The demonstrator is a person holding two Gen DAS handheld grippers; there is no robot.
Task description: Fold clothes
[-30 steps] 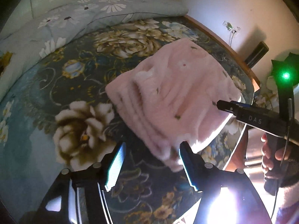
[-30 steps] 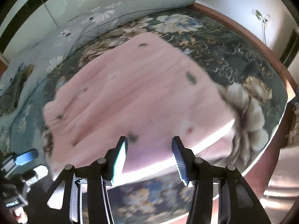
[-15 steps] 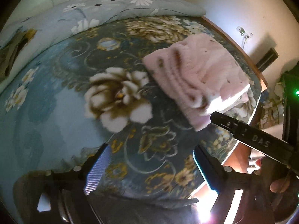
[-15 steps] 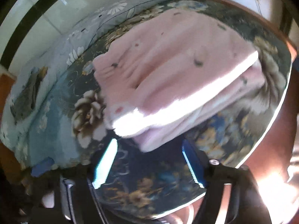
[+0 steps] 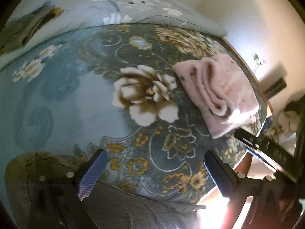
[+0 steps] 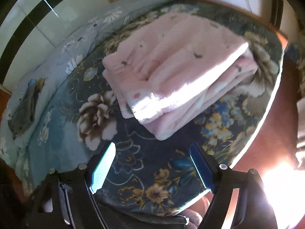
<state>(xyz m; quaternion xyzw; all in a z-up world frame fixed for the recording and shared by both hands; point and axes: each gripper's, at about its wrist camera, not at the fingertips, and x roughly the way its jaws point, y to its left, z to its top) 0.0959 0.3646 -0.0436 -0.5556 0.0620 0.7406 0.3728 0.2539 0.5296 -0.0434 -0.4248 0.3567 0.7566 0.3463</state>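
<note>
The left gripper (image 5: pixel 152 173) has its 2 fingers (image 5: pixel 91 175) spread wide and holding nothing, above the dark blue floral bedspread (image 5: pixel 80 103). The right gripper (image 6: pixel 152 168) is likewise wide apart and holding nothing, just short of the folded pink fleece garment (image 6: pixel 175 63). That garment (image 5: pixel 219 89) lies in a layered stack near the bed's corner, beside a big white printed flower (image 5: pixel 144 95), with a pale blue floral quilt (image 5: pixel 114 13) bunched along the far side.

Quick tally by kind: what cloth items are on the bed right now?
Pink folded garment: 1
Grey garment by the quilt: 1
Pale floral quilt: 1
Dark floral bedspread: 1
Total: 4
</note>
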